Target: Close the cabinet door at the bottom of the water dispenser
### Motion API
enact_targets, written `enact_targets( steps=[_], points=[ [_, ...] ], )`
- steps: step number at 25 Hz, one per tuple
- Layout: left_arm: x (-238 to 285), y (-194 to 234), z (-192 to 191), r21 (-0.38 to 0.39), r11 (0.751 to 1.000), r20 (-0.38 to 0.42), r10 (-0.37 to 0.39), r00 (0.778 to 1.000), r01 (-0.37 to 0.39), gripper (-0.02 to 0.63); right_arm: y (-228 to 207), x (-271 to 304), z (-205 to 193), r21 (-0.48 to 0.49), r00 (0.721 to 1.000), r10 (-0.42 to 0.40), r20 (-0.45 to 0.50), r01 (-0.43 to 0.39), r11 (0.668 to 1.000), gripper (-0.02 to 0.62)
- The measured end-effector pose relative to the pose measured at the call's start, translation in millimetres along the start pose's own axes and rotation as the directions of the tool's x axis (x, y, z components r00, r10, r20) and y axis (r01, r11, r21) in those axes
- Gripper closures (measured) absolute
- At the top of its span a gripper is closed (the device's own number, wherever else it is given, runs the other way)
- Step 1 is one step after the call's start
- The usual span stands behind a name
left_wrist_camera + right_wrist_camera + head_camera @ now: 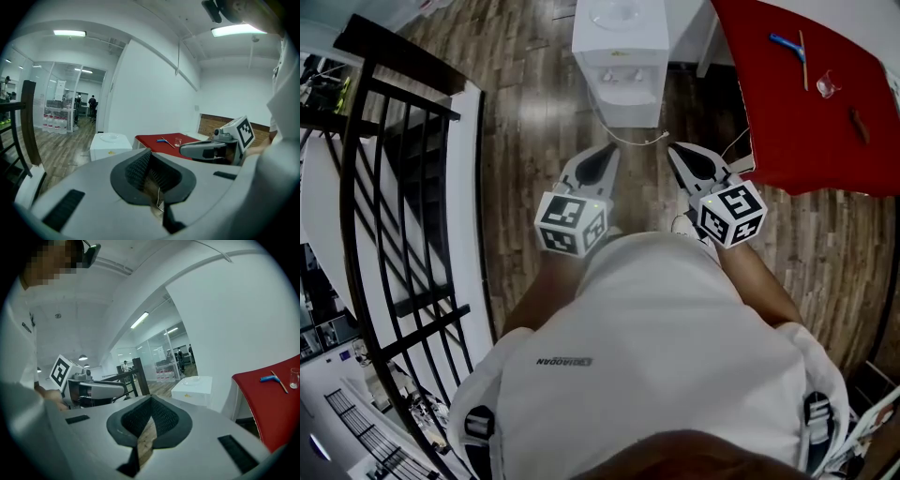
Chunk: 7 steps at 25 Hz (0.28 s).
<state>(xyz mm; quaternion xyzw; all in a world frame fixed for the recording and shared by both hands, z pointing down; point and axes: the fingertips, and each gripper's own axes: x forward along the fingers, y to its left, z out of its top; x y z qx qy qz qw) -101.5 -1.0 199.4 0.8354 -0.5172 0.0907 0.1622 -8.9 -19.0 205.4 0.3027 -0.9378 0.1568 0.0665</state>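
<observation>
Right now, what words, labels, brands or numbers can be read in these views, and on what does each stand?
No text reads clearly.
Print on the shirt: upside down in the head view, too blurred to read.
Yellow sticker on the dispenser: too small to read.
Cubes on the grippers: black-and-white square patterns only, no words.

A dark wood-plank floor carries a black metal stair railing along its left edge and a red-covered table at its right. Plain white walls rise to long fluorescent ceiling lights. Glass partitions stand at the far end.
</observation>
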Motion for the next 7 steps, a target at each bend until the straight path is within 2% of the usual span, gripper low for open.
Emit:
enact_targets(
  steps=[7],
  points=[
    [-10.6,4.0,-2.6,0.000,1.000,0.006,0.011,1.000,-0.011,0.611,10.7,2.6,-1.4,-0.015,1.000,0.004,-0.005,-0.005,1.000,0.574]
  ],
)
